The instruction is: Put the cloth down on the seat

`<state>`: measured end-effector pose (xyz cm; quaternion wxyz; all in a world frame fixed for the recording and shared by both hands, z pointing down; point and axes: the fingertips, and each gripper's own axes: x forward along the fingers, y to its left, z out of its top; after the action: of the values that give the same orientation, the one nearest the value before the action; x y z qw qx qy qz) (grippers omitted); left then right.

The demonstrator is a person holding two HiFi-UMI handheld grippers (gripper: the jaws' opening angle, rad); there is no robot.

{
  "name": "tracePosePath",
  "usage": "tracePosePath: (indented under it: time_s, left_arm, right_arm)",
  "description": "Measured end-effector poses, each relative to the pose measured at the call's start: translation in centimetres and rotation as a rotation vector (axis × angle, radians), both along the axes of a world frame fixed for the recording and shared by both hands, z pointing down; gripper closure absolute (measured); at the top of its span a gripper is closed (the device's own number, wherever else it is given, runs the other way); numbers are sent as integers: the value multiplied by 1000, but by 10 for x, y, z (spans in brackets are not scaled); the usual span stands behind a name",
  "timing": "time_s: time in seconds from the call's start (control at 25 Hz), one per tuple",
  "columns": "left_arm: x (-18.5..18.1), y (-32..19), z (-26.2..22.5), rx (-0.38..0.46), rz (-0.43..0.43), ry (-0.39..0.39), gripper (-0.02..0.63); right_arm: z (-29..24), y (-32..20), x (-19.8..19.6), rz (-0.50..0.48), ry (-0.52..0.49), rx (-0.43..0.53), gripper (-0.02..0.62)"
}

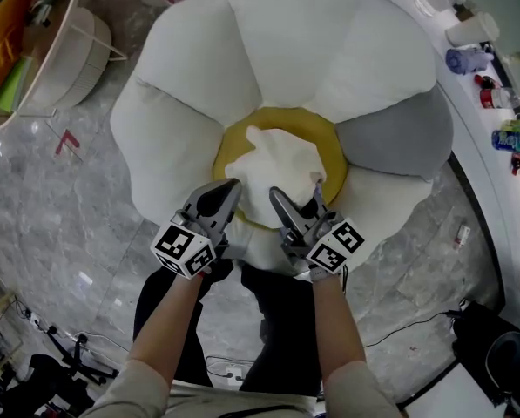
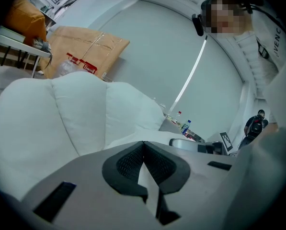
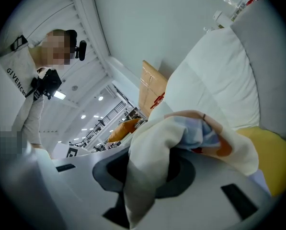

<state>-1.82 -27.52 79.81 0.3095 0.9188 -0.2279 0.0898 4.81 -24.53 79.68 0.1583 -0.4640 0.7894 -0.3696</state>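
A white cloth [image 1: 277, 159] with a coloured print on its underside lies bunched over the yellow seat [image 1: 327, 138] at the middle of a flower-shaped chair. My left gripper [image 1: 228, 200] is at the cloth's near left edge, shut on a thin fold of it [image 2: 148, 178] pinched between the dark pads. My right gripper [image 1: 294, 205] is beside it at the near right edge. It is shut on a thicker bunch of cloth [image 3: 150, 166], which drapes over and hides its jaws. In the right gripper view the yellow seat [image 3: 274, 164] shows just beyond the cloth.
White petal cushions [image 1: 268, 33] ring the seat, with one grey petal [image 1: 399, 138] at the right. A round wicker stand [image 1: 64, 46] is at the far left on the marble floor. A curved white counter [image 1: 503, 111] with bottles runs along the right. The person's legs [image 1: 277, 320] are close to the chair's front.
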Motion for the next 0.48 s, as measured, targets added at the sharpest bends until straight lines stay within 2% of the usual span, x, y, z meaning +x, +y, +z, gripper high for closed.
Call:
tracePosePath:
  time_s: [0.32,0.48]
  left_arm:
    - [13,1,22,-12,7,4,592]
    - [16,3,31,-22,2,10,592]
  right_arm:
    - [38,1,15,27,-31,-64,479]
    - [57,1,16,19,5,-98,479]
